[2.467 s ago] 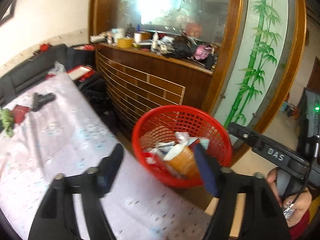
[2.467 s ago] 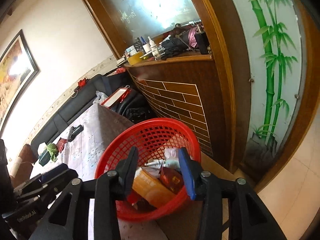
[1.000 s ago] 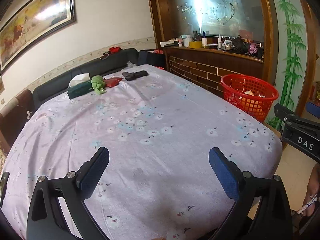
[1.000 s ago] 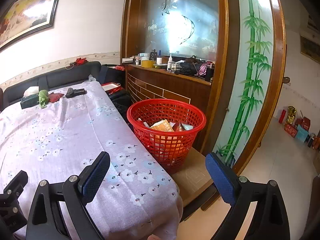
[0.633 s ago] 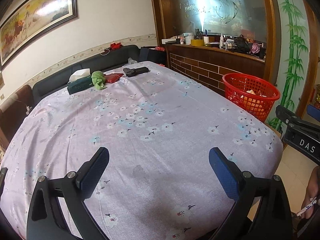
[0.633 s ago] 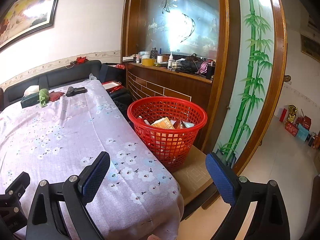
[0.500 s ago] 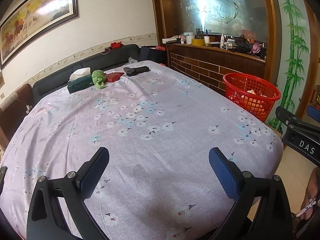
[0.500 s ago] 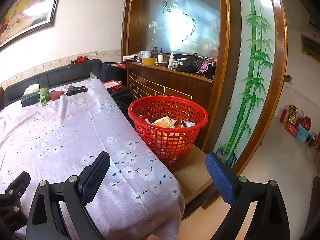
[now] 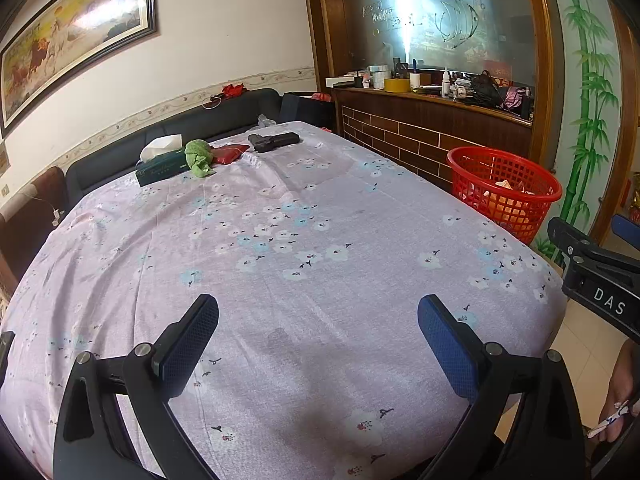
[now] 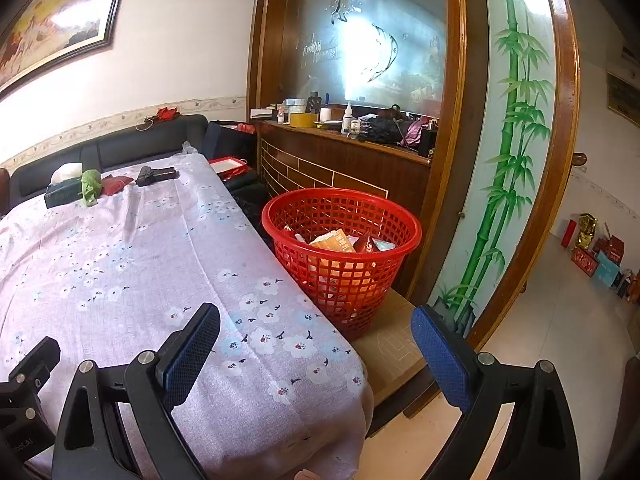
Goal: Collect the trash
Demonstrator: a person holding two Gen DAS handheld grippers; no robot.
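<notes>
**A:** Starting on the left, what are you holding?

**B:** Nothing. Your left gripper is hanging over the flowery table cloth with its blue fingers spread wide apart and nothing between them.

**A:** Is any trash lying on the table?

**B:** Not near you. At the far end, a tissue box, a green cloth, a red pouch and a black thing are sitting close together. I am guessing those are not trash, but you are the one deciding.

**A:** And moving to the right?

**B:** The red basket is standing just beside the table, on a low wooden board. Boxes and wrappers are lying inside it, so most of the job is looking done.

**A:** My right gripper?

**B:** Your right gripper is also gaping wide and carrying nothing, pointing toward the basket.
</notes>
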